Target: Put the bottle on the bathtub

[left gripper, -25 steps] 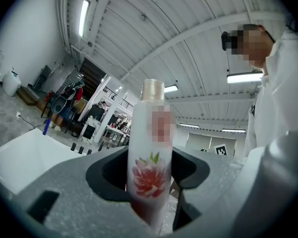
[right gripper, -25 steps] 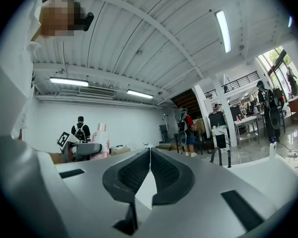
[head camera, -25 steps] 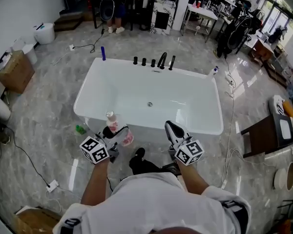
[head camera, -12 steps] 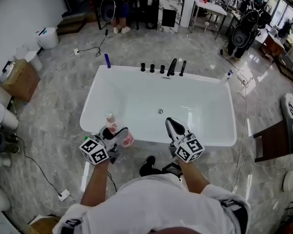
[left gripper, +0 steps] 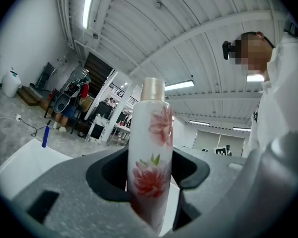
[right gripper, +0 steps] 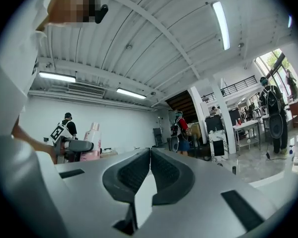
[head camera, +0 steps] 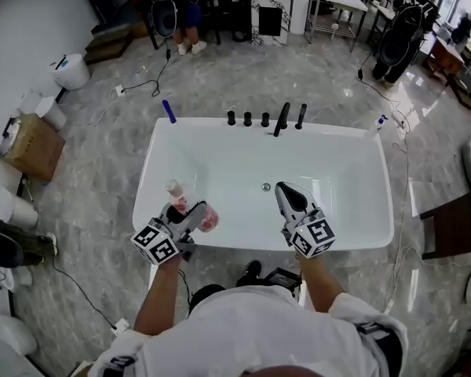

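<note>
Floor (head camera: pixel 86 210): grey marbled tiles are spreading all around us, with cables trailing across them.
Bathtub (head camera: pixel 345 210): a white tub is lying straight ahead of us and is filling the middle of the head view; its inside is looking bare down to the drain.
Cardboard box (head camera: pixel 31 144): it is sitting on the floor well to the left of the tub.
Left gripper (head camera: pixel 187 213): we are holding it level at the tub's near left corner, and its jaws are standing fairly wide apart and pressing on the bottle from both sides (left gripper: pixel 149 172).
Right gripper (head camera: pixel 289 195): we are holding it level over the tub's near edge, well apart from the left one; its jaws are lying together with nothing between them (right gripper: pixel 149 155).
Bottle (left gripper: pixel 149 152): white with pink flowers and a pale cap, it is standing upright in the left gripper, lifted clear of the rim (head camera: pixel 206 220).
Faucet set (head camera: pixel 282 118): black fittings are lining the middle of the far rim.
Blue bottle (head camera: pixel 169 111): it is standing at the far left corner of the tub.
Small bottle (head camera: pixel 381 122): it is standing at the far right corner.
</note>
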A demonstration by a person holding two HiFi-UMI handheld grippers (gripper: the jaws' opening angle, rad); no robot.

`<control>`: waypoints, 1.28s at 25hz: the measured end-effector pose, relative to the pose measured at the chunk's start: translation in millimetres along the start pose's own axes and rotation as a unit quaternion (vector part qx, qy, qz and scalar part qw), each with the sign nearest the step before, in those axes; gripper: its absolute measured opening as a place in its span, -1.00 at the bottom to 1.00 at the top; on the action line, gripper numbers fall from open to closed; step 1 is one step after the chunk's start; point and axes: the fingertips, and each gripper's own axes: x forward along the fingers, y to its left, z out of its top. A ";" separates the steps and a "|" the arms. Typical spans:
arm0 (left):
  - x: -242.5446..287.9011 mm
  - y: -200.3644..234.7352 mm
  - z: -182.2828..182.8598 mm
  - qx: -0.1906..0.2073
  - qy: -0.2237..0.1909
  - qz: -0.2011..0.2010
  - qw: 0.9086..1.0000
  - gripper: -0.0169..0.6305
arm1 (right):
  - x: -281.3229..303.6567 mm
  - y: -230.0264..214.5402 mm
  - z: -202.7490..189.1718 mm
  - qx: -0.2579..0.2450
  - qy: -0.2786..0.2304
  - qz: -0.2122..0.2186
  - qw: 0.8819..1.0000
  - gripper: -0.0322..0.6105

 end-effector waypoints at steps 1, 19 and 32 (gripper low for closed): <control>6.8 8.0 3.6 0.000 0.003 0.003 1.000 -0.24 | 9.2 -6.8 2.2 -0.002 0.000 0.000 1.000 -0.85; 65.0 174.3 -26.7 0.034 0.074 -0.027 0.996 -0.24 | 116.4 -26.6 -76.7 0.016 0.042 -0.132 0.990 -0.85; 91.7 325.4 -40.2 0.032 0.052 0.011 0.998 -0.25 | 246.3 -8.6 -150.7 -0.029 0.078 -0.113 0.990 -0.85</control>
